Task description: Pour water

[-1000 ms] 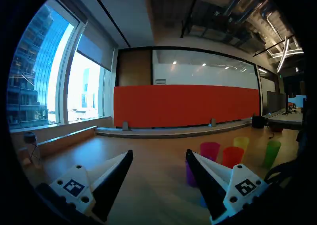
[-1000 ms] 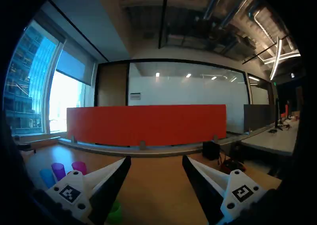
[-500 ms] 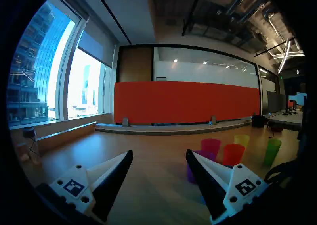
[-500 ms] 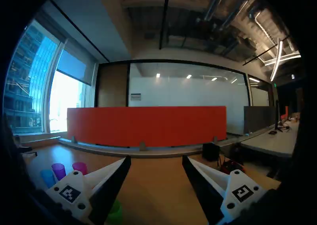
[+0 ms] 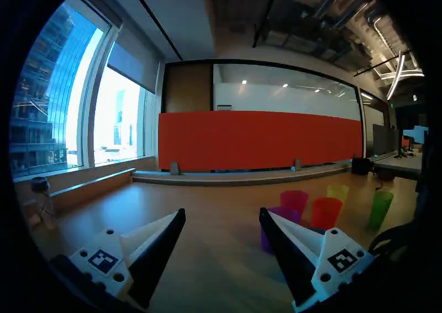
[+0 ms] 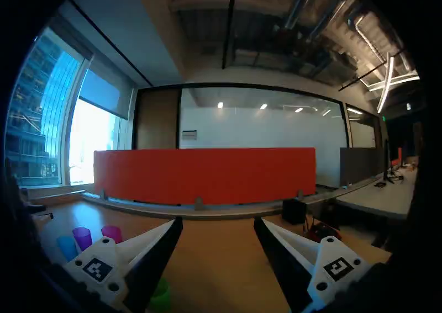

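Looking along the left gripper (image 5: pixel 221 211) here: white tongs spread wide, nothing pinched between them, hanging over a light-brown wooden tabletop (image 5: pixel 215 258). Off to the right of the fingers, a bunch of translucent cups standing upright on that wood: a purple plastic cup (image 5: pixel 268 237) tucked partly behind the right finger, then a magenta plastic cup (image 5: pixel 293 199), an orange-red plastic cup (image 5: pixel 326 211), a yellow plastic cup (image 5: pixel 337 192) a bit farther back, and a green plastic cup (image 5: pixel 380 208) out at the right end. All bunched close together; can't tell whether any are actually touching, and can't make out anything inside them either. Same deal with the right gripper (image 6: pixel 217 220): fingers wide apart, gripping nothing, over the wood. In the right gripper view, cups low on the left instead: a blue plastic cup (image 6: pixel 66 247) just beside a purple one and a magenta one, plus a sliver of green peeking out under the left finger. Behind everything, a long orange-red partition panel (image 5: pixel 259 142) along the table's far edge and tall bright windows (image 5: pixel 55 120) off to the left.
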